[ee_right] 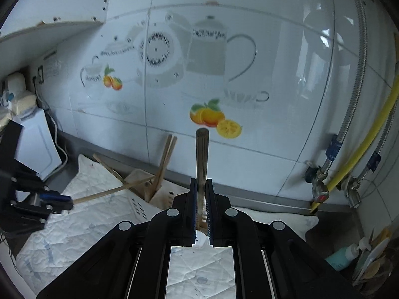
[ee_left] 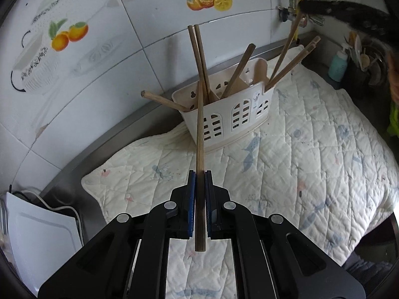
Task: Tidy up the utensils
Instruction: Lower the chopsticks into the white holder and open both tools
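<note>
Item: left tongs (ee_left: 200, 174) clamp one chopstick (ee_left: 199, 134); right tongs (ee_right: 201, 182) clamp another chopstick (ee_right: 202, 154). Step: loading. Next: lower tips into far caddy (ee_left: 224, 114).

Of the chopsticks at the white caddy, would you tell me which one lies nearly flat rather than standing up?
The chopstick sticking out leftward over the caddy rim towards the tiled wall. It lies almost level, while the others stand steeply inside the compartments.
</note>
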A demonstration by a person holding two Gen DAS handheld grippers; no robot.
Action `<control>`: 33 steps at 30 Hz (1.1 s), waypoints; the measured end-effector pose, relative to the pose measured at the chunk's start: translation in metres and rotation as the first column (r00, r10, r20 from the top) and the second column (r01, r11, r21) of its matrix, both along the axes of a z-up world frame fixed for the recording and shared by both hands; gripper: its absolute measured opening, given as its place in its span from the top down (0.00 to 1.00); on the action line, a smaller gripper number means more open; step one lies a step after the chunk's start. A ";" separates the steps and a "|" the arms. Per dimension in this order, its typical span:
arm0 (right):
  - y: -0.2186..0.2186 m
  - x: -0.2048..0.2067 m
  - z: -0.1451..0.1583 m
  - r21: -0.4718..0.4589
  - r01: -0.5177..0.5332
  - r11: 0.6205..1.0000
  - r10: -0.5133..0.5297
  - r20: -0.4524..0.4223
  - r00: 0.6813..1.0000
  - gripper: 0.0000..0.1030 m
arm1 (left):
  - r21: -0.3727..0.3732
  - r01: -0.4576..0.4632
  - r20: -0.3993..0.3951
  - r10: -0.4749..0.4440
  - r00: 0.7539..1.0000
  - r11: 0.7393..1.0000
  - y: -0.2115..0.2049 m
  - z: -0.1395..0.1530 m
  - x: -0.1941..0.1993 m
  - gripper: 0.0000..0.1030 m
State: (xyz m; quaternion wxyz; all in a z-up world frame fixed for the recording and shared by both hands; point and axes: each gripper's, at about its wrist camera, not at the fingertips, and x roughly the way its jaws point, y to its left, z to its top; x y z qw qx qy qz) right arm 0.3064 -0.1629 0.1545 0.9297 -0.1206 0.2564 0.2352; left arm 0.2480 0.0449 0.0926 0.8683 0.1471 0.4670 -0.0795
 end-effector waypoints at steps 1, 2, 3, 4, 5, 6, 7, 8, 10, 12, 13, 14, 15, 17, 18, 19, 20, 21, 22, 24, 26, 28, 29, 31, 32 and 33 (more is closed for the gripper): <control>0.001 0.003 -0.001 -0.005 -0.002 1.000 0.002 -0.010 1.000 0.94 | -0.004 0.002 -0.007 -0.003 1.000 1.000 0.001 0.003 -0.001 0.95; 0.003 0.005 -0.003 -0.011 0.003 1.000 -0.003 -0.014 1.000 0.93 | 0.003 0.006 -0.014 -0.006 1.000 1.000 0.002 0.004 -0.002 0.95; 0.004 0.006 -0.004 -0.014 0.007 1.000 -0.007 -0.012 1.000 0.93 | 0.012 0.003 -0.016 -0.002 1.000 1.000 0.003 0.005 -0.003 0.95; 0.005 0.007 -0.004 -0.012 0.004 1.000 -0.005 -0.014 1.000 0.93 | 0.019 0.001 -0.019 -0.001 1.000 1.000 0.004 0.005 -0.004 0.95; 0.005 0.007 -0.004 0.000 0.002 1.000 -0.002 -0.015 1.000 0.93 | 0.025 0.000 -0.022 0.000 1.000 1.000 0.004 0.006 -0.004 0.95; 0.005 0.006 -0.003 0.004 0.002 1.000 -0.002 -0.011 1.000 0.93 | 0.023 -0.004 -0.024 0.004 1.000 1.000 0.005 0.006 -0.003 0.95; 0.006 0.004 -0.001 0.008 -0.002 1.000 0.002 -0.003 1.000 0.93 | 0.019 -0.005 -0.023 0.005 1.000 1.000 0.005 0.007 -0.002 0.95; 0.007 0.002 0.001 0.011 -0.004 1.000 0.004 0.003 1.000 0.93 | 0.015 -0.002 -0.020 0.003 1.000 1.000 0.005 0.008 -0.001 0.95; 0.008 -0.001 0.005 0.019 -0.012 1.000 0.012 0.013 1.000 0.93 | 0.002 -0.006 -0.010 0.006 1.000 1.000 0.003 0.010 0.002 0.95; 0.009 -0.004 0.008 0.018 -0.017 1.000 0.016 0.031 0.999 0.93 | -0.007 -0.006 0.005 0.006 1.000 1.000 0.001 0.014 0.005 0.95; 0.010 -0.006 0.010 0.016 -0.019 1.000 0.019 0.039 0.999 0.93 | -0.017 -0.005 0.013 0.006 1.000 1.000 0.000 0.017 0.006 0.95; 0.010 -0.008 0.012 0.017 -0.023 1.000 0.022 0.045 0.999 0.93 | -0.025 -0.006 0.026 0.007 1.000 1.000 -0.002 0.021 0.008 0.95; 0.010 -0.010 0.013 0.019 -0.025 1.000 0.024 0.050 0.998 0.93 | -0.032 -0.005 0.035 0.006 0.999 0.999 -0.002 0.024 0.009 0.95; 0.010 -0.013 0.016 0.024 -0.027 0.999 0.026 0.063 0.998 0.93 | -0.054 -0.011 0.064 0.015 0.998 0.998 -0.003 0.033 0.013 0.95; 0.010 -0.013 0.017 0.028 -0.028 0.999 0.026 0.065 0.998 0.93 | -0.066 -0.011 0.075 0.016 0.997 0.998 -0.003 0.037 0.014 0.95; 0.009 -0.014 0.017 0.034 -0.029 0.999 0.027 0.068 0.997 0.93 | -0.075 -0.014 0.087 0.021 0.996 0.997 -0.003 0.040 0.017 0.95; 0.009 -0.015 0.018 0.038 -0.031 0.999 0.028 0.071 0.997 0.92 | -0.085 -0.021 0.097 0.029 0.995 0.996 -0.003 0.043 0.019 0.95; 0.009 -0.017 0.018 0.039 -0.032 0.999 0.029 0.072 0.997 0.92 | -0.107 -0.024 0.108 0.036 0.994 0.994 -0.001 0.047 0.023 0.95; 0.008 -0.017 0.019 0.040 -0.033 0.999 0.030 0.074 0.997 0.92 | -0.125 -0.031 0.115 0.046 0.992 0.992 0.000 0.049 0.026 0.95; 0.008 -0.020 0.019 0.038 -0.036 0.999 0.033 0.080 0.996 0.90 | -0.162 -0.041 0.129 0.062 0.990 0.986 0.002 0.053 0.033 0.95; 0.007 -0.021 0.020 0.041 -0.037 0.998 0.033 0.086 0.996 0.89 | -0.190 -0.050 0.139 0.077 0.987 0.981 0.004 0.055 0.039 0.95; 0.006 -0.023 0.021 0.047 -0.041 0.998 0.036 0.091 0.995 0.88 | -0.208 -0.059 0.154 0.092 0.984 0.976 0.004 0.055 0.046 0.95; 0.006 -0.024 0.022 0.049 -0.042 0.998 0.038 0.094 0.995 0.88 | -0.225 -0.063 0.163 0.101 0.981 0.972 0.005 0.056 0.051 0.95; 0.006 -0.026 0.022 0.049 -0.047 0.998 0.042 0.097 0.994 0.88 | -0.258 -0.078 0.163 0.123 0.979 0.963 0.007 0.054 0.059 0.95; 0.006 -0.026 0.022 0.049 -0.048 0.998 0.043 0.099 0.994 0.88 | -0.265 -0.079 0.164 0.126 0.978 0.961 0.008 0.053 0.061 0.95; 0.005 -0.028 0.022 0.049 -0.050 0.998 0.045 0.099 0.994 0.86 | -0.273 -0.089 0.174 0.140 0.975 0.958 0.008 0.051 0.063 0.94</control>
